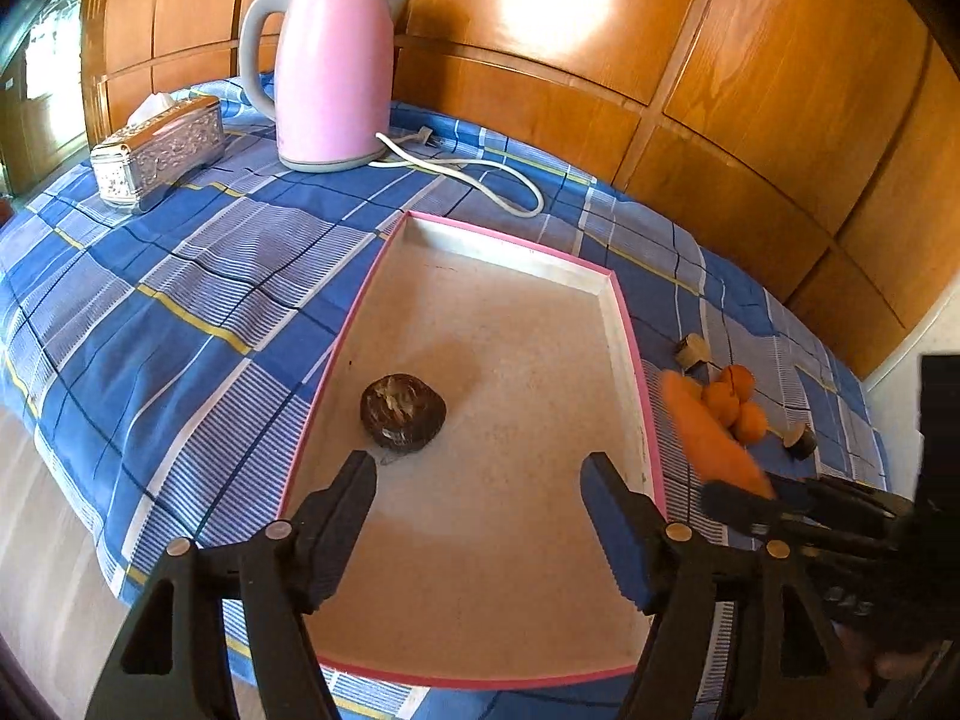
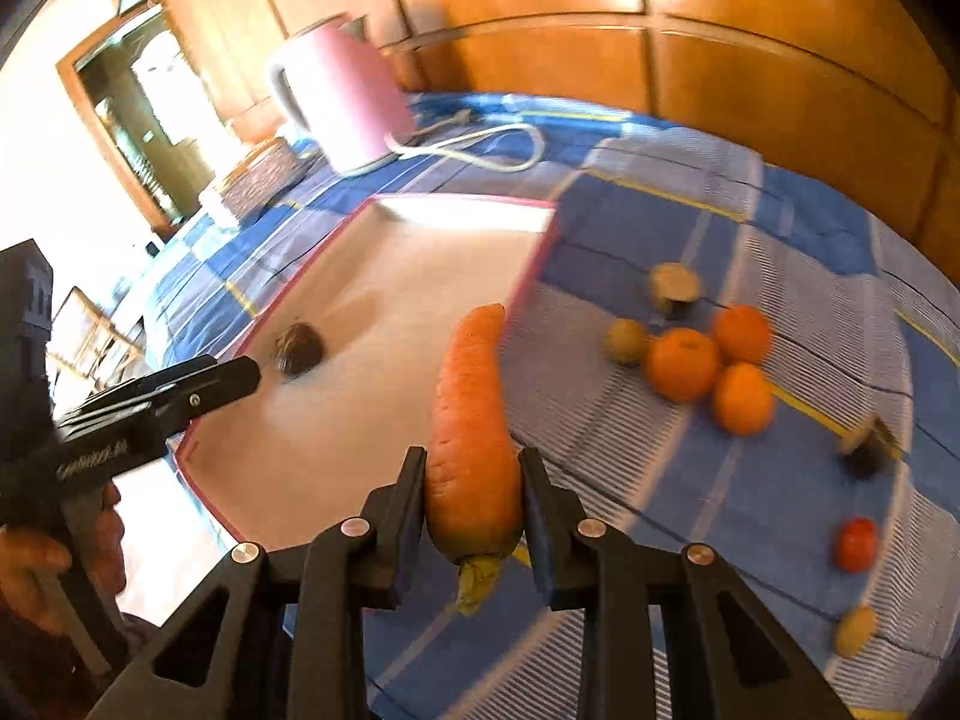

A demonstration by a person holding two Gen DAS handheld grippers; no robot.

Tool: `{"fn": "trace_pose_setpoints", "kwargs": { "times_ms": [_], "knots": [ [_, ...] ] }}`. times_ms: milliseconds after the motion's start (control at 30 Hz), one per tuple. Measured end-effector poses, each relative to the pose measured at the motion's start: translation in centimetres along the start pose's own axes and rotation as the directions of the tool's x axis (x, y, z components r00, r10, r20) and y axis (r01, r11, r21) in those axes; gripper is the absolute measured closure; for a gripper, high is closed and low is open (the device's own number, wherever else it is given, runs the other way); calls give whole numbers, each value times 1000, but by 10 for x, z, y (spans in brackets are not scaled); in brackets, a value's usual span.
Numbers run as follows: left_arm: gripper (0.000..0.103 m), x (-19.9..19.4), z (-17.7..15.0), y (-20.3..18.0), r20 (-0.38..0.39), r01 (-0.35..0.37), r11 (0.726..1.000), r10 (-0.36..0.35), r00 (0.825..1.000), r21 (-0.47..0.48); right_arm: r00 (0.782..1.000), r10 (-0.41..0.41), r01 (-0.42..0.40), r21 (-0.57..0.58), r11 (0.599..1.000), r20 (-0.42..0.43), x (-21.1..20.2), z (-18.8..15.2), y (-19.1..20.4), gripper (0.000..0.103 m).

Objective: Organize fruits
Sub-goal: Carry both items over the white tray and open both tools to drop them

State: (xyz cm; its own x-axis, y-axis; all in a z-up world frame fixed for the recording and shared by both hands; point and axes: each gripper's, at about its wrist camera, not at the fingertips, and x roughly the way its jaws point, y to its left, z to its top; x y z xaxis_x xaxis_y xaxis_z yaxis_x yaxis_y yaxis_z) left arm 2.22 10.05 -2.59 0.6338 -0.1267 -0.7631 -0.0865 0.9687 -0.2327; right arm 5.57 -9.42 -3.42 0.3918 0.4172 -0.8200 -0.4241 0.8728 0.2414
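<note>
Fruit & veg, some in tray, most still on cloth

Long orange carrot point(image 2: 474, 420) w/ green stub end, pinched at thick end, tip over edge of pink-rimmed shallow tray point(image 1: 624, 324). Dark brown round wrinkled fruit point(image 1: 402, 412) lies inside tray, near left rim. Three small oranges point(image 2: 711, 369) clustered, touching, on blue checked cloth right of tray; small red tomato point(image 2: 856, 544) nearer, apart.

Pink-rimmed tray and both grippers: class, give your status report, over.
Left gripper open over pink-rimmed tray. Right gripper shut on long orange carrot. Dark brown round fruit in tray. Path clear.
</note>
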Motion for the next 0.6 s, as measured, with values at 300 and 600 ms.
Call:
{"fn": "trace_pose_setpoints", "kwargs": {
  "times_ms": [300, 600],
  "knots": [
    [32, -3, 0, 6, 4, -6, 1000, 6, 1000, -15, 997, 72, -72, 13, 997, -22, 23, 11, 32, 72],
    [32, -2, -2, 2, -1, -13, 1000, 13, 1000, -6, 999, 47, -46, 47, 998, -25, 18, -6, 22, 71]
  ]
}}
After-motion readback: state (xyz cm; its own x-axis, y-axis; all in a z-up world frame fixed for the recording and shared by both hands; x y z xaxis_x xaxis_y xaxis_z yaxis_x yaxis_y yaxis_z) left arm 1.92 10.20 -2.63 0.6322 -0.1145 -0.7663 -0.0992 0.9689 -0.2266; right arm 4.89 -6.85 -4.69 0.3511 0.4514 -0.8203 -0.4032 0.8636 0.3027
